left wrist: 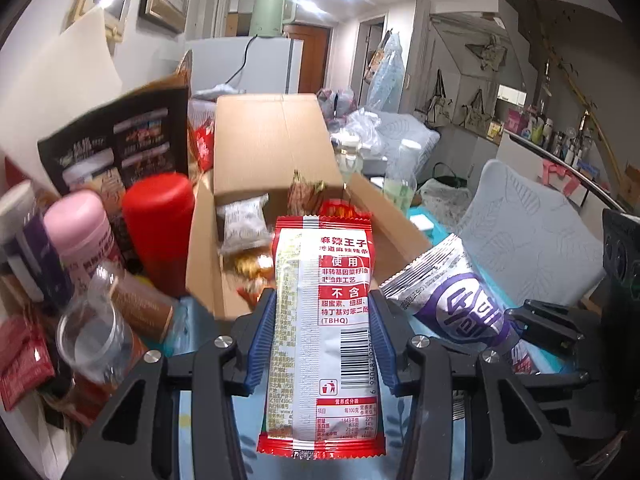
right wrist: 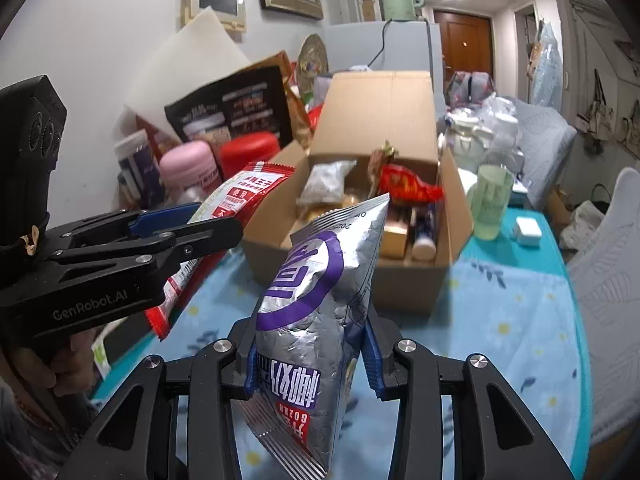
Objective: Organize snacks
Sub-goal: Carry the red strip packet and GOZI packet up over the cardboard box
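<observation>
My left gripper (left wrist: 322,300) is shut on a red and white snack packet (left wrist: 320,340), held in front of an open cardboard box (left wrist: 276,140) that holds several snacks. My right gripper (right wrist: 308,320) is shut on a silver and purple snack bag (right wrist: 316,300), also held in front of the box (right wrist: 380,120). The silver bag shows at the right of the left wrist view (left wrist: 452,300). The left gripper (right wrist: 208,236) and its red packet (right wrist: 236,196) show at the left of the right wrist view.
Pink (left wrist: 80,228) and red (left wrist: 160,220) canisters, a clear jar (left wrist: 96,328) and a black snack bag (left wrist: 120,144) crowd the left of the box. A green cup (right wrist: 490,204) and a white block (right wrist: 528,232) stand to the right on the blue tablecloth (right wrist: 500,320).
</observation>
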Action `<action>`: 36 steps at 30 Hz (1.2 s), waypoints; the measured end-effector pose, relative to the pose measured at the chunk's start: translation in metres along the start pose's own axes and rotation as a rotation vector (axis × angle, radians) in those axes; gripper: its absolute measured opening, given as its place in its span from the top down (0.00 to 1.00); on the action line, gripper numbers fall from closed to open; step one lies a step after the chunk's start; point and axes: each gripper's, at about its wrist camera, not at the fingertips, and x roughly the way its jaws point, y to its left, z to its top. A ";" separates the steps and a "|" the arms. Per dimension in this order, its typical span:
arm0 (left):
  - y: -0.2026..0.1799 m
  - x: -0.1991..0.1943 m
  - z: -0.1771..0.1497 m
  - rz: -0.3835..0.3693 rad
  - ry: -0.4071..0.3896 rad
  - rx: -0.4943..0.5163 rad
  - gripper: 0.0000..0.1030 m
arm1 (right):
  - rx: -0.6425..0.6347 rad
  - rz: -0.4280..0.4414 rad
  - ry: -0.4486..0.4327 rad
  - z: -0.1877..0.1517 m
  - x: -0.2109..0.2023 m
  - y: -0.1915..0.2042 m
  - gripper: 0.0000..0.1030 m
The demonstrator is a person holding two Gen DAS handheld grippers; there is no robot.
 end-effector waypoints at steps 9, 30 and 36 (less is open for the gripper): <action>0.005 0.006 0.049 0.019 -0.093 0.001 0.57 | -0.017 0.032 -0.051 0.047 0.005 -0.010 0.62; 0.068 0.091 0.120 0.144 -0.145 -0.094 0.57 | -0.048 0.019 -0.137 0.143 0.079 -0.042 0.61; 0.081 0.116 0.121 0.159 -0.104 -0.097 0.57 | -0.032 0.052 -0.111 0.153 0.111 -0.054 0.61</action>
